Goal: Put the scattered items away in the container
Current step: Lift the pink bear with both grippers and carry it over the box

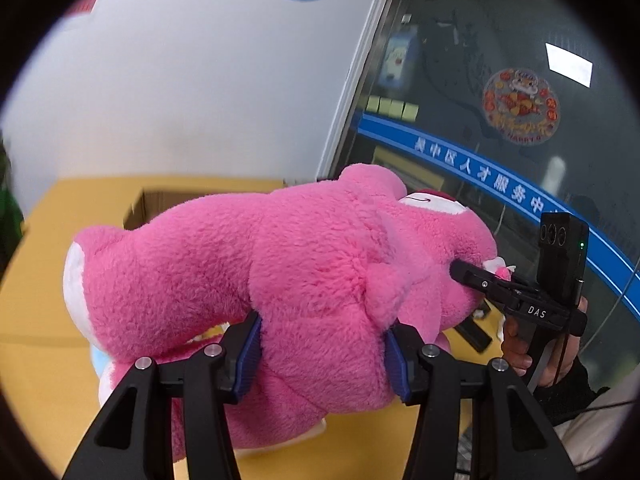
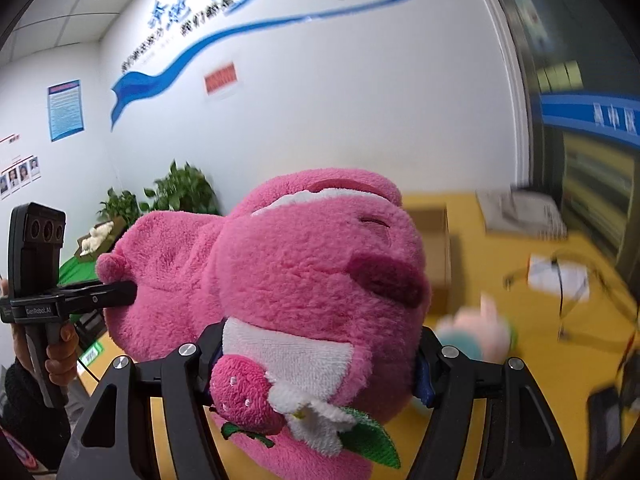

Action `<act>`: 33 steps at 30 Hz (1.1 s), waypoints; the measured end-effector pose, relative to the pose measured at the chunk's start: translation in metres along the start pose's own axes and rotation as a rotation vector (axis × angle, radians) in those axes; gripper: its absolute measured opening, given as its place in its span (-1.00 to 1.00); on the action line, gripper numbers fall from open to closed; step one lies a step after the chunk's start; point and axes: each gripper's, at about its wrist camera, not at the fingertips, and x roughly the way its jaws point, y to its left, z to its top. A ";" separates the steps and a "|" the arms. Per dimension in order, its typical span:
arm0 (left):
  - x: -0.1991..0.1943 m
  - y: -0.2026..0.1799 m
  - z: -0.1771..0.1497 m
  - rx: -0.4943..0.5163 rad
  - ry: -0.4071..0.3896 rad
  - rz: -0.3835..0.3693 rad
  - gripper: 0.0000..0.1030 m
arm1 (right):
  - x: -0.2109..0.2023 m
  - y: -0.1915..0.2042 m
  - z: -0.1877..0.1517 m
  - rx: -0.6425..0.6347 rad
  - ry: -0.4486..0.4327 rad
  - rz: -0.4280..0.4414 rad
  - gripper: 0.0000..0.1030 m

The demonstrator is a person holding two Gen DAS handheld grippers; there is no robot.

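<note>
A big pink plush bear (image 1: 304, 280) is held in the air above the yellow table (image 1: 36, 320) by both grippers. My left gripper (image 1: 320, 364) is shut on the bear's body, blue pads pressed into the fur. My right gripper (image 2: 320, 364) is shut on the bear's head (image 2: 312, 264), just above its plush strawberry (image 2: 244, 396). The right gripper's fingers (image 1: 472, 276) show in the left wrist view pressed into the head. The left gripper's fingers (image 2: 112, 294) show in the right wrist view at the bear's back. An open cardboard box (image 1: 148, 208) stands behind the bear, also seen in the right wrist view (image 2: 436, 248).
A small pastel plush toy (image 2: 476, 332) lies on the table below the bear. Papers (image 2: 520, 212), a white sheet (image 2: 558, 278) and cables (image 2: 592, 292) lie at the right. A glass door (image 1: 500, 100) stands to the right and potted plants (image 2: 180, 196) at the wall.
</note>
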 end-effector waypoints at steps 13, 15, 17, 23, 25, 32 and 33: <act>0.056 0.059 0.175 0.105 -0.056 0.018 0.00 | 0.083 -0.027 0.158 -0.033 -0.123 -0.025 0.44; 0.081 0.077 0.198 0.105 -0.037 0.020 0.00 | 0.110 -0.040 0.176 -0.013 -0.120 -0.038 0.44; 0.112 0.101 0.215 0.095 -0.008 0.017 0.00 | 0.140 -0.055 0.187 0.013 -0.109 -0.056 0.44; 0.246 0.188 0.223 0.013 0.152 0.014 0.00 | 0.258 -0.113 0.184 0.113 -0.022 -0.138 0.44; 0.291 0.213 0.213 -0.022 0.214 0.013 0.00 | 0.303 -0.138 0.168 0.176 0.033 -0.169 0.43; 0.434 0.267 0.136 -0.157 0.476 0.036 -0.13 | 0.412 -0.196 0.087 0.291 0.275 -0.289 0.43; 0.447 0.271 0.123 -0.170 0.505 0.036 -0.18 | 0.421 -0.201 0.076 0.301 0.314 -0.302 0.43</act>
